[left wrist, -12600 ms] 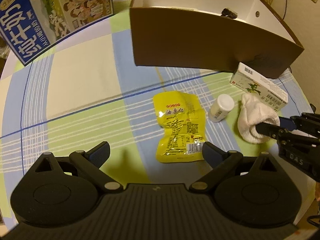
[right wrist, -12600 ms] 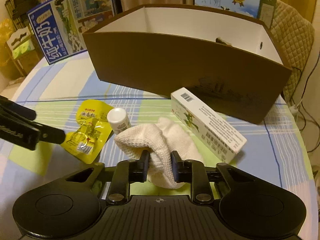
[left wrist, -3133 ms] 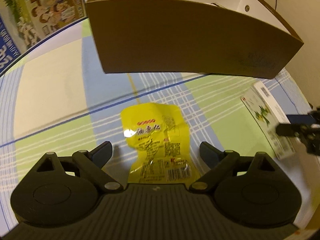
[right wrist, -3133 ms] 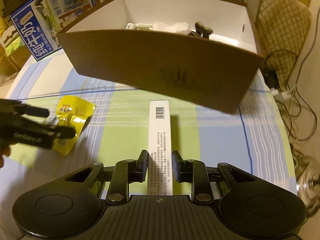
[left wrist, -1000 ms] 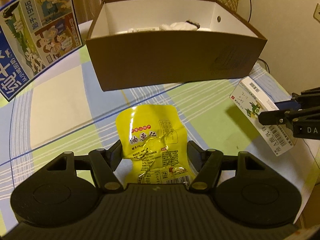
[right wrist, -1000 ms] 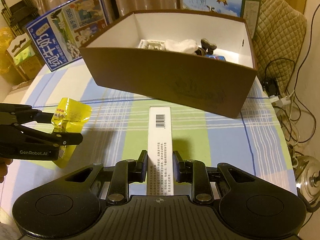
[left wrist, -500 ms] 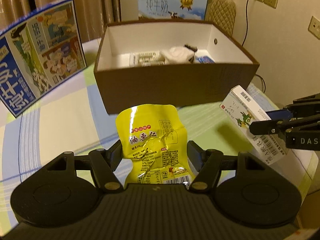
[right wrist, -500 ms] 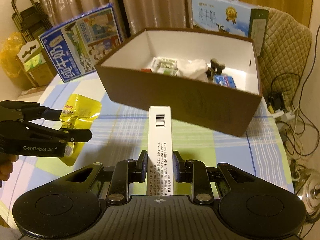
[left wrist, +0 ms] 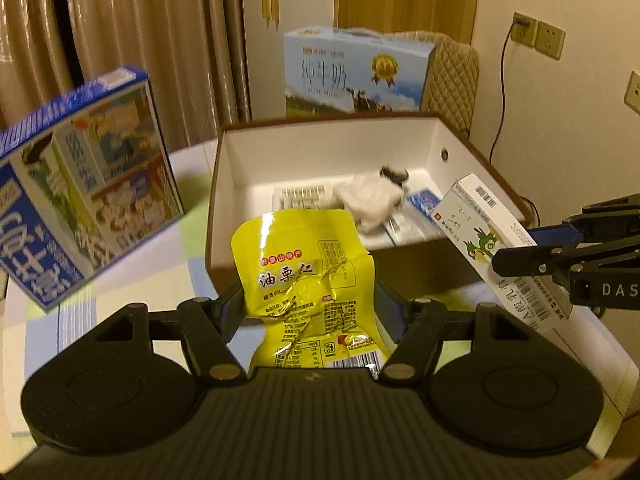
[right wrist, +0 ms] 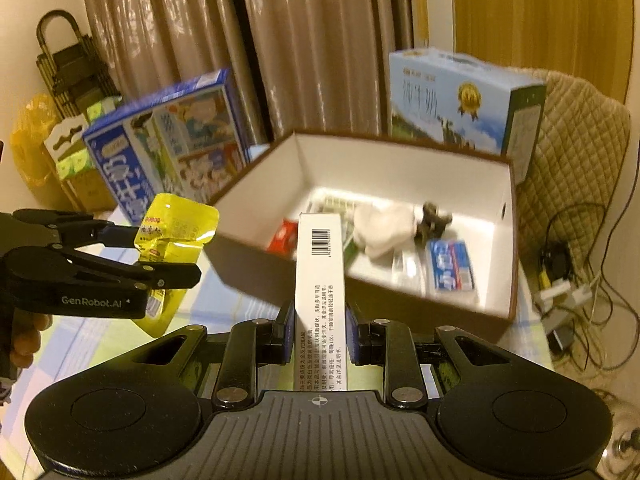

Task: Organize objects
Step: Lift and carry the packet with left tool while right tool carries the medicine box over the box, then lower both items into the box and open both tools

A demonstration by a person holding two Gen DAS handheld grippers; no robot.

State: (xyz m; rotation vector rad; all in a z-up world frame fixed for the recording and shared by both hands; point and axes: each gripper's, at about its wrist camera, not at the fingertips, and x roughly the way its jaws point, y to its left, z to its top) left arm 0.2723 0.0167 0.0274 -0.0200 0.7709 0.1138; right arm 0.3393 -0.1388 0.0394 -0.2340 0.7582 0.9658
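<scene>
The left gripper (left wrist: 308, 300) held the yellow bag (left wrist: 308, 280) and the right gripper (right wrist: 319, 332) held the white pack (right wrist: 320, 280), both up near the box (right wrist: 496, 316) at 12 o'clock, ready to drop in.

Dim, warm yellow indoor light; fisheye bending at edges, slight motion blur.

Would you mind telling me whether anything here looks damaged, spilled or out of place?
Only the yellow snack pouch looks odd: it is creased and crumpled where the left tool pinches it. The white medicine box in the right tool looks intact; nothing has spilled.
</scene>
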